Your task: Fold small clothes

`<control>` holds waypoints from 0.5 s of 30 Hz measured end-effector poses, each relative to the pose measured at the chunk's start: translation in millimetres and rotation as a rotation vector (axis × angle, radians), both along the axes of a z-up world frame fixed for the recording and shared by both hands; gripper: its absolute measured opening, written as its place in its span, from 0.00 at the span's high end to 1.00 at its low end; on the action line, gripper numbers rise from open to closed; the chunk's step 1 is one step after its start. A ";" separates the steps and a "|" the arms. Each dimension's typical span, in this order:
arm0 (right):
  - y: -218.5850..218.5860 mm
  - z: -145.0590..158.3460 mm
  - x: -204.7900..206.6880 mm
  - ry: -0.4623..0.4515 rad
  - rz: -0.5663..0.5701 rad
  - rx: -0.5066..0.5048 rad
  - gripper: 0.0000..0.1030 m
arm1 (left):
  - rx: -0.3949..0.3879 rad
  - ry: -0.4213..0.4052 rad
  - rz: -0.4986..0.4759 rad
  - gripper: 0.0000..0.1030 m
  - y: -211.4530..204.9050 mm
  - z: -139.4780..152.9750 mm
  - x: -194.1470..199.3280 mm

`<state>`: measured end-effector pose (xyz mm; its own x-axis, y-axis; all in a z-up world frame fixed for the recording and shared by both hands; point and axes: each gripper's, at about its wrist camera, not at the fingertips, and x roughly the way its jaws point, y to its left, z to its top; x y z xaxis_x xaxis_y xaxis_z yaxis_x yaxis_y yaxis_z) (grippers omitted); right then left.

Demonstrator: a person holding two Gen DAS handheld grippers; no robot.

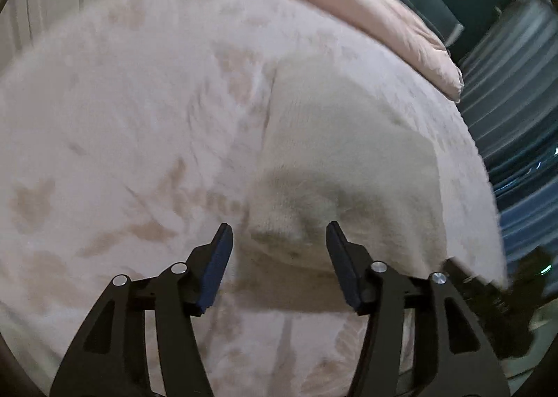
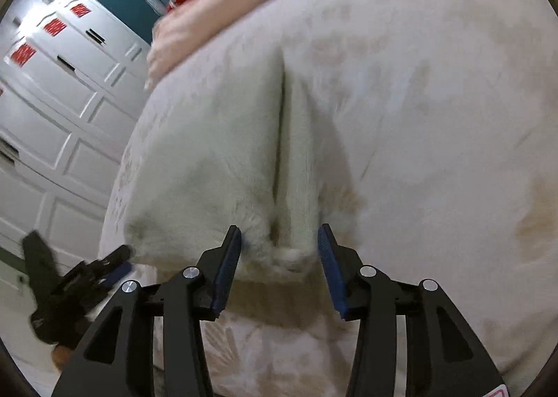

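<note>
Each hand-held gripper gapes over the white garment on the patterned bedspread beside white cupboards.

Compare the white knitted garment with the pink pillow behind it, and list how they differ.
The white knitted garment is cream white and fuzzy; the pink pillow is pale pink and smooth. The garment lies flat, folded over with a crease, near the bed's front edge; the pillow is plump and sits along the far side. The garment lies right before both grippers; the pillow is beyond them. Both rest on the bed.
</note>
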<state>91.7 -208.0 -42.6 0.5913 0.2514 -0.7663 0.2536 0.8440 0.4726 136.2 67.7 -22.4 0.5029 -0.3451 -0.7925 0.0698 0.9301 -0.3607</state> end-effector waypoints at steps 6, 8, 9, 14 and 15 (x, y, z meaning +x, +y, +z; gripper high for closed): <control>34.2 26.7 40.4 -0.030 0.152 -0.128 0.97 | 0.179 -0.154 -0.099 0.40 -52.5 26.4 7.4; 40.7 -3.6 57.2 0.069 0.191 -0.205 0.99 | 0.225 -0.050 -0.092 0.40 -63.8 -3.0 28.1; 39.6 -22.1 64.2 0.110 0.198 -0.233 0.99 | 0.250 -0.008 -0.079 0.38 -65.2 -16.5 33.9; 32.5 27.8 76.2 0.007 0.170 -0.215 0.98 | 0.237 0.004 -0.066 0.36 -54.9 -21.7 31.5; 29.4 36.2 82.6 -0.012 0.161 -0.223 0.98 | 0.233 0.007 -0.061 0.35 -54.6 -23.6 33.0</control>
<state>174.3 -178.6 -6.5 0.5664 0.1690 -0.8066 0.1029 0.9566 0.2728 169.3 13.1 -46.0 0.4810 -0.1826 -0.8575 0.1272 0.9823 -0.1378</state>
